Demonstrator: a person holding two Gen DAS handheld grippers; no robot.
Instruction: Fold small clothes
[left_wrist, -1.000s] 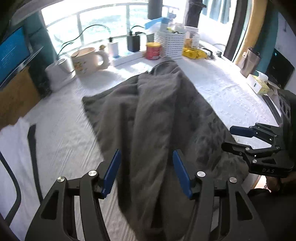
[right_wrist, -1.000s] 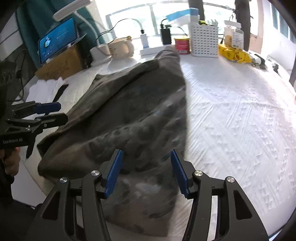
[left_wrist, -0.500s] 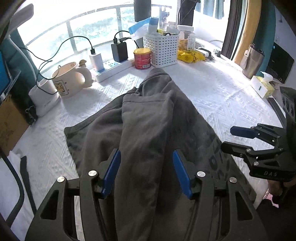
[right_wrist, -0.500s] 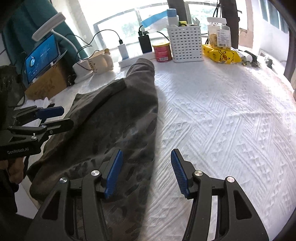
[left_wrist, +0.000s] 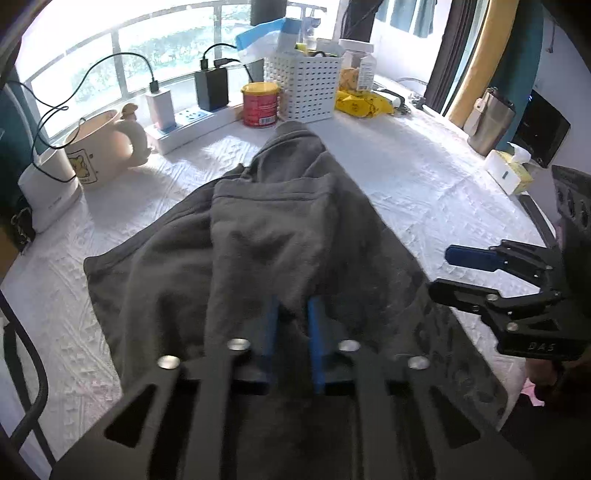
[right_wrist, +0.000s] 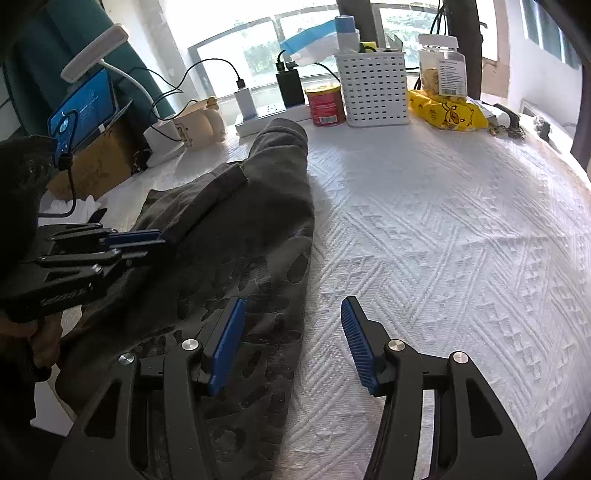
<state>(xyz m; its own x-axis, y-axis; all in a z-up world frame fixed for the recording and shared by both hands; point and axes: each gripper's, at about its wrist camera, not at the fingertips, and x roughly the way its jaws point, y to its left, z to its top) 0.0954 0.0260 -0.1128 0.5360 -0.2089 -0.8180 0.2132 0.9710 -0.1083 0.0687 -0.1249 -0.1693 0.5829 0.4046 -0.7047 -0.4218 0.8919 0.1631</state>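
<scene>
A dark grey garment (left_wrist: 280, 229) lies lengthwise on the white textured table cover (left_wrist: 424, 177), one layer folded over its middle. My left gripper (left_wrist: 293, 314) is shut on a fold of the garment near its front end. It also shows at the left of the right wrist view (right_wrist: 147, 243). My right gripper (right_wrist: 293, 328) is open and empty, low over the garment's right edge (right_wrist: 280, 280), its left finger above the cloth. It shows at the right of the left wrist view (left_wrist: 443, 269).
At the back stand a white basket (left_wrist: 303, 88), a red can (left_wrist: 259, 105), a power strip with chargers (left_wrist: 184, 122), a beige mug (left_wrist: 99, 151), a yellow packet (right_wrist: 447, 112). A lamp (right_wrist: 94, 51) and tablet (right_wrist: 83, 112) stand back left. A tissue box (left_wrist: 508, 175) lies at the right.
My left gripper has closed on a fold of the garment. My right gripper has stayed open, shifting little beside the garment's right edge.
</scene>
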